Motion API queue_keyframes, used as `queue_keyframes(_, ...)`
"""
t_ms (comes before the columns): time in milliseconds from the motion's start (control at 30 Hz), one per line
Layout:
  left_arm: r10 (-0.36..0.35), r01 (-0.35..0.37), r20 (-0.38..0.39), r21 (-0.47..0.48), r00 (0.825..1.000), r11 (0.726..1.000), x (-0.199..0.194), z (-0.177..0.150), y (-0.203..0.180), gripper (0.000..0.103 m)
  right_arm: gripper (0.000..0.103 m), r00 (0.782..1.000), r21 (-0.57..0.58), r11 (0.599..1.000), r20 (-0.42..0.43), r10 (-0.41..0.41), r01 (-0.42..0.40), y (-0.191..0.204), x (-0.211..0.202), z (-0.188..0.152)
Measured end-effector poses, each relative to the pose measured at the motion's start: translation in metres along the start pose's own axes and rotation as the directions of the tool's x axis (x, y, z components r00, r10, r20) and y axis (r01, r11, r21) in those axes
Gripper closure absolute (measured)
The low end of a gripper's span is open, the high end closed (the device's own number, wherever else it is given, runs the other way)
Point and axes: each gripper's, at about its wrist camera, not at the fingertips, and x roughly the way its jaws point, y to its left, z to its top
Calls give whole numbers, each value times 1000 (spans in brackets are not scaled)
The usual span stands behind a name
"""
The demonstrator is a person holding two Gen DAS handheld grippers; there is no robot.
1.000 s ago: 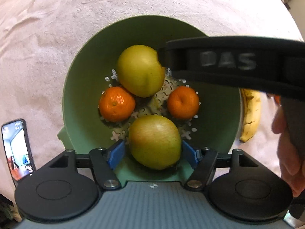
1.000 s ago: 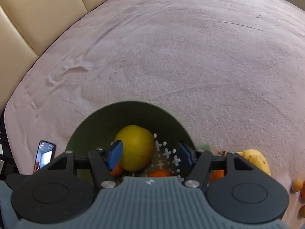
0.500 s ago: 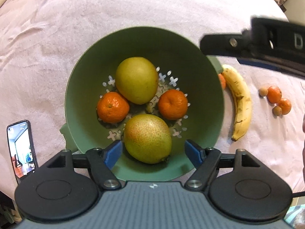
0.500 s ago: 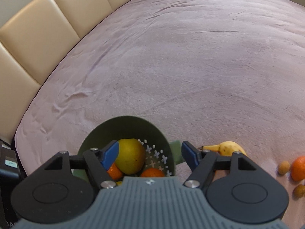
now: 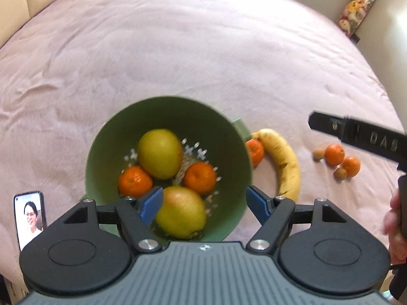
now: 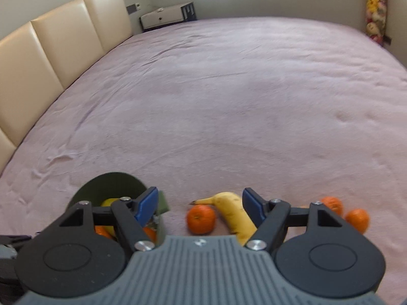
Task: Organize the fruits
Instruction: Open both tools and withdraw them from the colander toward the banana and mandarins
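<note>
A green colander bowl (image 5: 229, 152) on the pink bedspread holds two yellow-green pears (image 5: 160, 146) (image 5: 180, 212) and two tangerines (image 5: 134, 181) (image 5: 201, 178). My left gripper (image 5: 204, 203) is open and empty above the bowl's near rim. Right of the bowl lie a tangerine (image 5: 255, 148) (image 6: 201, 218) and a banana (image 5: 285, 160) (image 6: 235, 214). Further right are two tangerines (image 5: 334, 153) (image 5: 351, 166) and two small brown fruits (image 5: 318, 154). My right gripper (image 6: 201, 207) is open and empty above the banana and tangerine; its body shows in the left wrist view (image 5: 356, 137).
A phone (image 5: 30, 213) with a lit screen lies left of the bowl. A cream padded headboard (image 6: 51, 50) runs along the left. A low cabinet (image 6: 165, 16) and hanging plush toys (image 6: 376, 12) stand beyond the bed.
The left gripper opened, released the near pear into the bowl and pulled back and up. The right gripper moved right, away from the bowl, toward the banana.
</note>
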Motion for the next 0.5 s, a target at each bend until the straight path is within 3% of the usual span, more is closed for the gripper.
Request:
queue_keyframes(267, -60, 57, 56, 59, 997, 997, -6, -6, -28, 23, 33, 998, 21, 998, 12, -61, 61, -38, -18, -17)
queue_keyframes(500, -170, 151, 128, 147, 977, 978, -14, -16, -57, 32, 34, 994, 15, 994, 27, -110, 109, -70, -39, -46)
